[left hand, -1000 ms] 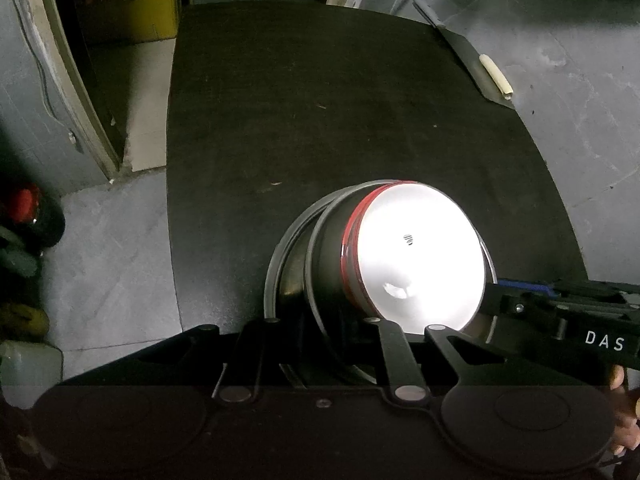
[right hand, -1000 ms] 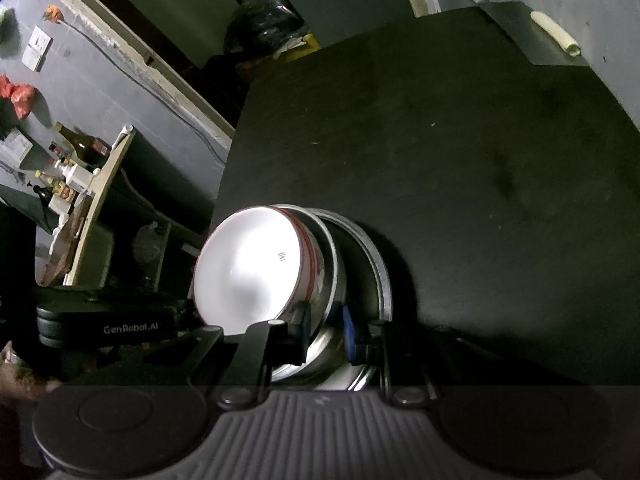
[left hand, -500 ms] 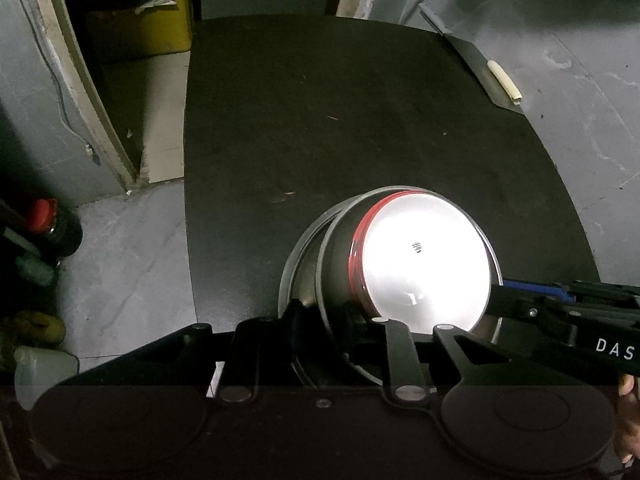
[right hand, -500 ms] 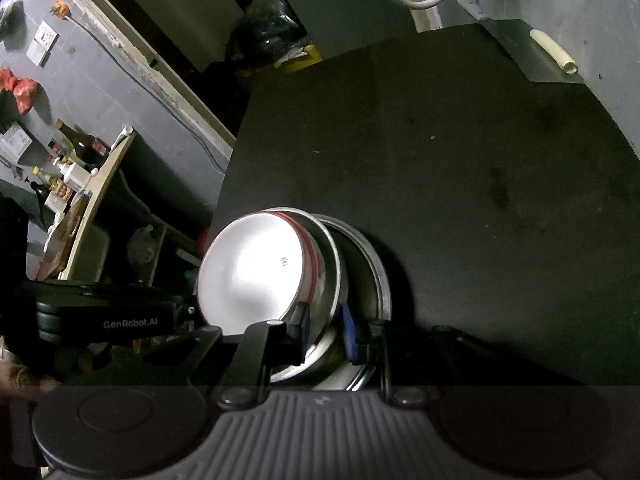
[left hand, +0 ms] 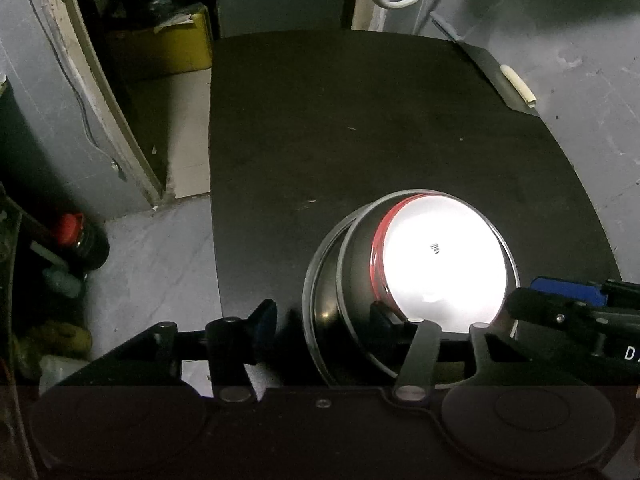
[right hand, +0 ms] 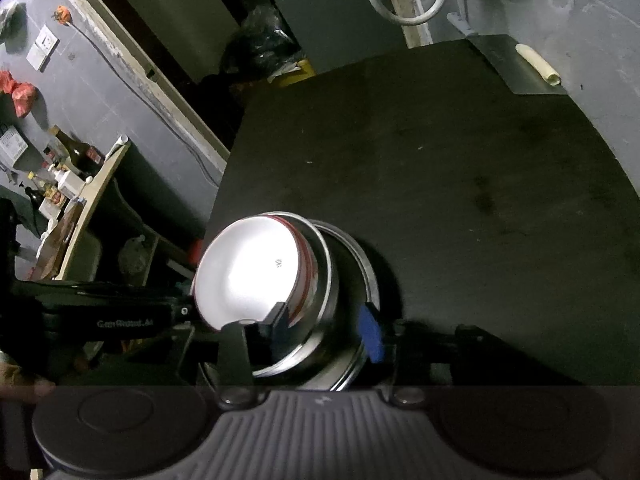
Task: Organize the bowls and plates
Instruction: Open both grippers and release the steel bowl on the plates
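Note:
A white bowl with a red band [left hand: 440, 264] [right hand: 248, 272] sits nested in a steel bowl [left hand: 352, 280] [right hand: 324, 280]. Both rest on a steel plate [left hand: 310, 300] [right hand: 370, 276] at the near edge of the black table [left hand: 360, 128]. My left gripper [left hand: 322, 318] straddles the stack's left rims. Its jaws are opening, and one finger stands clear outside the plate. My right gripper [right hand: 324, 326] straddles the rims from the other side. Its jaws are opening too, and its pads no longer pinch the rims. Each gripper shows in the other's view.
A cleaver with a pale handle [left hand: 516, 84] [right hand: 536, 64] lies at the table's far right corner. The table's left edge drops to a grey floor with bottles [left hand: 80, 236]. A yellow box [left hand: 176, 44] stands behind the table, and a shelf with bottles [right hand: 68, 164] at the left.
Both grippers' jaws have spread apart from a tight pinch on the stack's rims. The nested bowls and plate have stayed in place on the table.

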{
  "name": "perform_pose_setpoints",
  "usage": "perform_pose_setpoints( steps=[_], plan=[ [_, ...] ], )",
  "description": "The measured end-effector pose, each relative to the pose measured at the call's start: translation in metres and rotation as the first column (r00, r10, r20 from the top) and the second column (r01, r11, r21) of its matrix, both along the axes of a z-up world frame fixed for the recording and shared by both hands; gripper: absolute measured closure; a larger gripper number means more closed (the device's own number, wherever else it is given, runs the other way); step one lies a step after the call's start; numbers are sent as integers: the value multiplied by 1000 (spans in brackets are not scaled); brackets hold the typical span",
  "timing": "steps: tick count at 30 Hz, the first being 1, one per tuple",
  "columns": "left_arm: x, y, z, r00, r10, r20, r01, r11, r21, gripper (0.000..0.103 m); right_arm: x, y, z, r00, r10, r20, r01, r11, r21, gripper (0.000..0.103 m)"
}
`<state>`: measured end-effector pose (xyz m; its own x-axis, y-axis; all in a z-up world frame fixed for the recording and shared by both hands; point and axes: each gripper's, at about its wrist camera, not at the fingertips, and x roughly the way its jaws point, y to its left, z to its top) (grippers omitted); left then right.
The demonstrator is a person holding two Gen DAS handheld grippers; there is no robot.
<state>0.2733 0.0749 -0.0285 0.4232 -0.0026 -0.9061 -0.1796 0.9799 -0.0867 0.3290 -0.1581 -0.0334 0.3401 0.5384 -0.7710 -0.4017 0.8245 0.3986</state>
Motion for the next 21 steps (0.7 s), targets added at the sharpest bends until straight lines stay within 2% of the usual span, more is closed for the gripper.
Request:
perform_pose_setpoints(
  steps=[10,14,21],
  plan=[
    [-5,-4,5,1000,14,6,-14,1000,24,41,-4,-3,4,1000,1,28,-2,1000,9,48],
    [-7,-3,8,1000,27,11,-28,999,27,36,-8,-4,8,999,0,47,0,1000,7,33],
    [-15,-2,18,998,59,34,-61,997,46,19,-15,-10,18,996,-4,89,4,1000,5,17]
  ],
)
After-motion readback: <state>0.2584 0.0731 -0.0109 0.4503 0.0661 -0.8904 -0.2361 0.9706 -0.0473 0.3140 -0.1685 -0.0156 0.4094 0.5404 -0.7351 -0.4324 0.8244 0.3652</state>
